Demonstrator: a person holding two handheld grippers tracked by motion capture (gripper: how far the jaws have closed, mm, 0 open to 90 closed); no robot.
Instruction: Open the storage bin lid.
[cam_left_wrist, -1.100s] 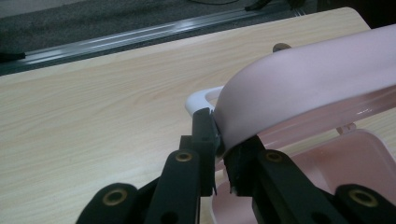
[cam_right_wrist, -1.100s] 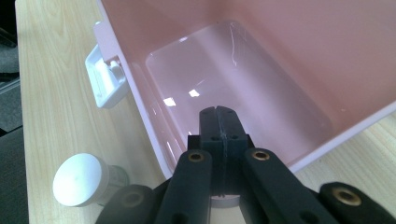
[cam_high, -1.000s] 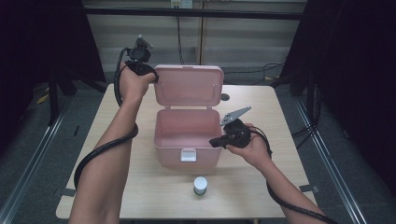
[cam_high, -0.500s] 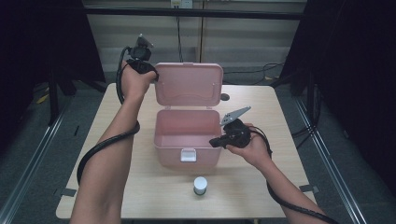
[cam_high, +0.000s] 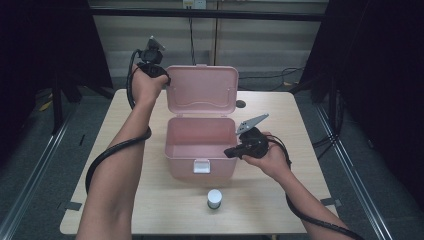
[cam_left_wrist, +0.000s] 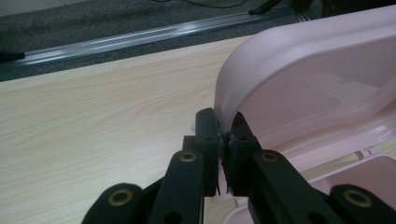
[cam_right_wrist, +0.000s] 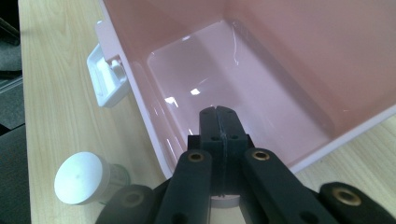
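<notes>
At the back left of the table (cam_high: 130, 200), the left claw (cam_left_wrist: 225, 135) pinches the corner of the pink lid (cam_high: 201, 89), which stands up straight. The pink box (cam_high: 200, 145) sits open in the middle, with a small white jar (cam_high: 214, 198) just in front. On the right, the right claw (cam_right_wrist: 218, 122) is squeezed tight on nothing, pointing into the box.

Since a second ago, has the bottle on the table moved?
No. The bottle stands at the same spot in front of the pink box's latch, near the table's front edge.
</notes>
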